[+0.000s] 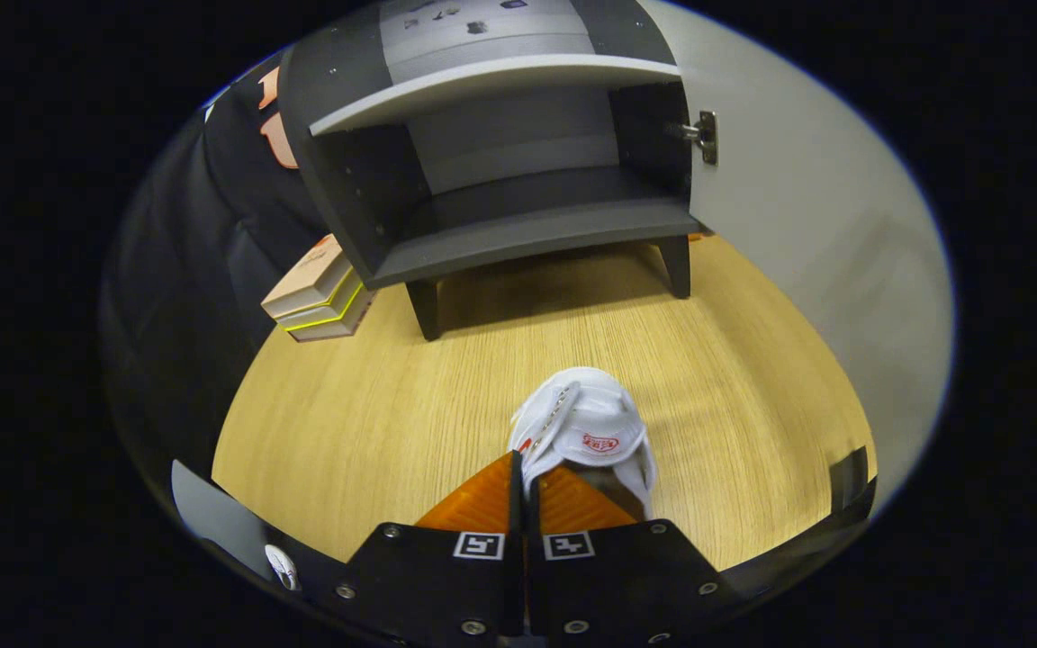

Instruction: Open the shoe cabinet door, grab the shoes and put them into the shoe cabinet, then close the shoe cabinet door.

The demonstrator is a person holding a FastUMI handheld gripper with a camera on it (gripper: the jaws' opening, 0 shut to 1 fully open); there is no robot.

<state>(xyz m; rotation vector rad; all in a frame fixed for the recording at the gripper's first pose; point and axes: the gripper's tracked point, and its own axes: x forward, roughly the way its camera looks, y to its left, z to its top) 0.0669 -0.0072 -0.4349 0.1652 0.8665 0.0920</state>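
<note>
Gripper view: tongs (526,468) clamped on white shoe (586,432), toe toward open shoe cabinet (518,180) beyond.

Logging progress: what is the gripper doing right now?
Gripper: fingers closed together, pinching the white shoe at its edge, held above the floor.

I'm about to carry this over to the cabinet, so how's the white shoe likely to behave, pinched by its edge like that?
The hand-held gripper is shut on the white shoe at its collar edge, so it will probably hang and swing. It looks small and padded, likely light. The soft upper may flex and slip from the closed fingers.
</note>
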